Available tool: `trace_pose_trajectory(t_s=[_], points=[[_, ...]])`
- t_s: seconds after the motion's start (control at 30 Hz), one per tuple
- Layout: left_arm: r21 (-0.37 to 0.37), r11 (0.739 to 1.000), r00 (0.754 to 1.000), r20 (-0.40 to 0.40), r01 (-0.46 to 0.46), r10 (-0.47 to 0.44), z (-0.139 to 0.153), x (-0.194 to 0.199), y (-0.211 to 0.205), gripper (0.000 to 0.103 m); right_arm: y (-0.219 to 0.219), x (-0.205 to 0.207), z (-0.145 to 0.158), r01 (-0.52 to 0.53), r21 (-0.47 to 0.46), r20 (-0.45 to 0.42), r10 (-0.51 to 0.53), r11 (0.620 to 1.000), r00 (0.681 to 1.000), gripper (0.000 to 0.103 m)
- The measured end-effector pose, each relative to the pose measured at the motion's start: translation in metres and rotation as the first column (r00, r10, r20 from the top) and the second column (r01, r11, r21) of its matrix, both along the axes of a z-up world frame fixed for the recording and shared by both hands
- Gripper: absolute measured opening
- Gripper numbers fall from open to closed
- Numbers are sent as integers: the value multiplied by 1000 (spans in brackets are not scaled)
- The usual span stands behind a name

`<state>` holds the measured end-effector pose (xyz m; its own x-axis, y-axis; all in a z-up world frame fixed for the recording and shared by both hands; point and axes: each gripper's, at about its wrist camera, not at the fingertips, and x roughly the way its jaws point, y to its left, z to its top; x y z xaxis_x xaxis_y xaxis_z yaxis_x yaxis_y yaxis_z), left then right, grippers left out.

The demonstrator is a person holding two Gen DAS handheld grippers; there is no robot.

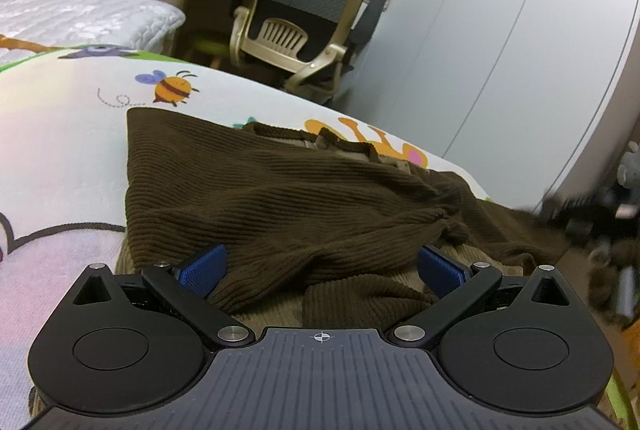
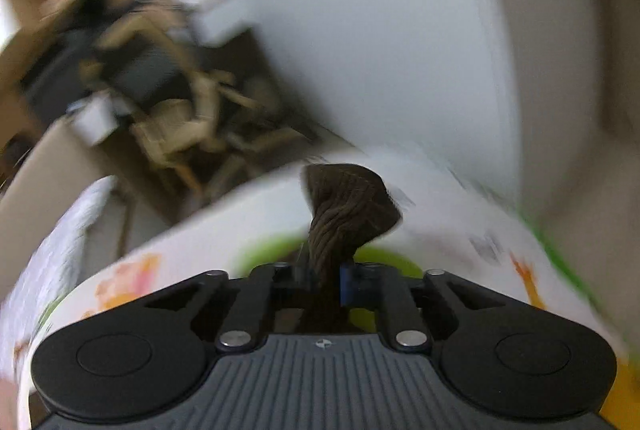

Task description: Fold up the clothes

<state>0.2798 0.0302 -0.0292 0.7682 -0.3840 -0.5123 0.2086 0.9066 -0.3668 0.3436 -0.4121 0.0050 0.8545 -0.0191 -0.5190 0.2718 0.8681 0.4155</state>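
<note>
Right gripper [image 2: 326,280]: my jaws are clamped on a bunched fold of the brown ribbed garment [image 2: 346,208], which fans out at 12 o'clock from the pinch. The view is smeared, so little else reads there.

Left gripper [image 1: 320,266]: my jaws stand wide apart, blue pads [image 1: 202,270] at 9 and 3 o'clock, low over the near edge of the garment with cloth lying between them; the pads are not pressing on it.

Garment: lies on the bed [image 1: 60,134], on a cartoon-print sheet. One layer is already turned over toward 11 o'clock with a fairly straight far edge. The side toward 3 o'clock is rumpled and heaped, a lighter inner face showing beneath at 6 o'clock.

Surroundings: an office chair [image 1: 304,10] at 12 o'clock beyond the bed, white wardrobe doors [image 1: 500,30] at 2 o'clock.

Progress, by my judgement: early to middle. A first fold seems laid; the bunched right side wants drawing out flat, then further folds and squaring.
</note>
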Motion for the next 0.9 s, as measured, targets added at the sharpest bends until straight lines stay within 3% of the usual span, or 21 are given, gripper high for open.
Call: trace_pose_trajectory(t_s=[0.1, 0.2, 0.33, 0.43, 0.5, 0.6, 0.7, 0.8, 0.9], points=[[-6, 1000, 1000, 0, 1, -1, 0, 0, 1, 103, 55, 0, 57, -169, -118, 119, 182, 979, 976, 10], [-3, 1000, 1000, -1, 5, -5, 2, -2, 1, 103, 127, 1, 97, -358, -185, 179, 389, 915, 904, 10], [36, 999, 999, 16, 37, -37, 17, -15, -3, 103, 215, 1, 120, -523, -309, 187, 590, 794, 785, 10], [123, 989, 993, 83, 79, -89, 35, -31, -14, 103, 236, -2, 127, -547, -352, 196, 631, 760, 751, 10], [246, 964, 980, 144, 101, -140, 45, -36, -32, 103, 226, 0, 126, -535, -336, 200, 614, 775, 764, 10], [419, 899, 954, 196, 129, -228, 51, -32, -62, 103, 188, -6, 116, -473, -306, 202, 542, 826, 815, 10], [498, 839, 927, 162, 219, -339, 49, -16, -89, 99, 141, -26, 102, -405, -261, 210, 461, 876, 862, 10], [542, 787, 903, 111, 295, -415, 41, 1, -113, 75, 91, -35, 85, -326, -211, 228, 370, 922, 900, 10], [601, 731, 893, 63, 322, -446, 24, 18, -134, 77, 50, -41, 73, -259, -159, 243, 292, 953, 925, 10]])
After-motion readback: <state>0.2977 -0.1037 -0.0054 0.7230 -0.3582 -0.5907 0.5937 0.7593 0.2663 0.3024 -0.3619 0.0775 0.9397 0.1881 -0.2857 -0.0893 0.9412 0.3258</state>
